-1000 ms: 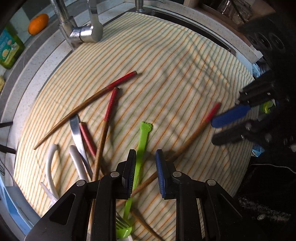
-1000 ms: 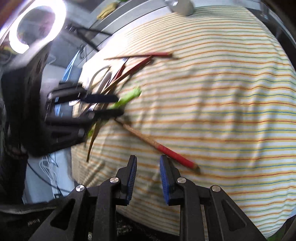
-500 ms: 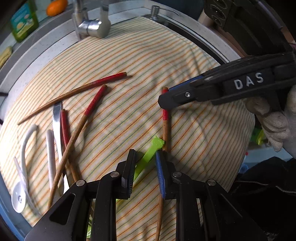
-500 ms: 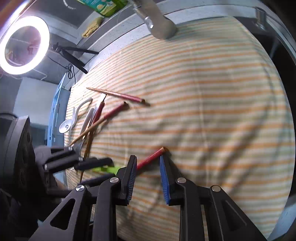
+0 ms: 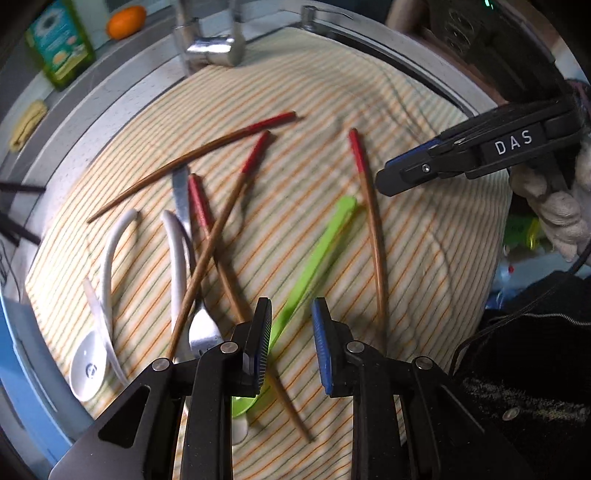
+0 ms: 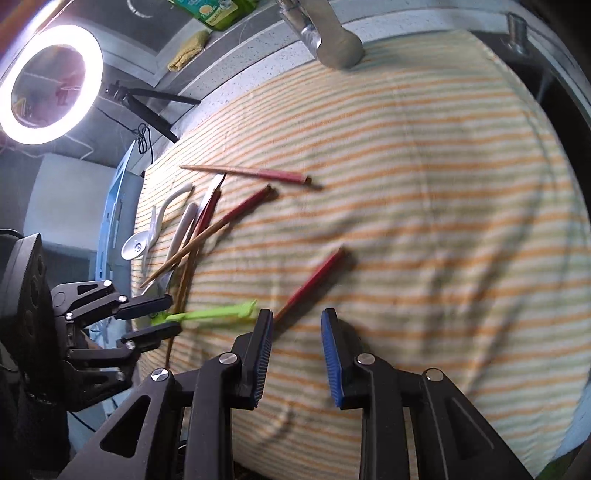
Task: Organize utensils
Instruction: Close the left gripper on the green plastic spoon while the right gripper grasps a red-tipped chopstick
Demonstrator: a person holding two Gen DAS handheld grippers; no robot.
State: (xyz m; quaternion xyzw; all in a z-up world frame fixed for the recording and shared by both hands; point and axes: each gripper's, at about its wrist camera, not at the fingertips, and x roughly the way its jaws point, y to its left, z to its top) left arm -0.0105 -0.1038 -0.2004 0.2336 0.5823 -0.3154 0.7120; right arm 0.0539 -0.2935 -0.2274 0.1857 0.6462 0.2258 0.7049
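Utensils lie on a striped cloth [image 5: 424, 236]. A green plastic fork [image 5: 317, 251] runs diagonally up from between the fingers of my open, empty left gripper [image 5: 290, 343]; its head sits under the left finger. It also shows in the right wrist view [image 6: 210, 314]. Several red-tipped wooden chopsticks lie around: one alone at the right [image 5: 371, 221], which also shows in the right wrist view [image 6: 314, 280], others crossed at the left [image 5: 218, 229]. A metal fork [image 5: 201, 332] and two white spoons [image 5: 99, 295] lie at the left. My right gripper [image 6: 297, 350] is open and empty, hovering near the lone chopstick's lower end.
A chrome faucet [image 5: 210, 48] stands at the cloth's far edge. A green bottle [image 5: 59, 44], an orange [image 5: 125, 22] and a yellow sponge [image 5: 27, 123] sit on the ledge behind. A lit ring light [image 6: 50, 83] stands at the left.
Both grippers pulled back and rose. The lone chopstick has turned with its red tip pointing further away, and the green fork now lies angled beside it. Both grippers stay open.
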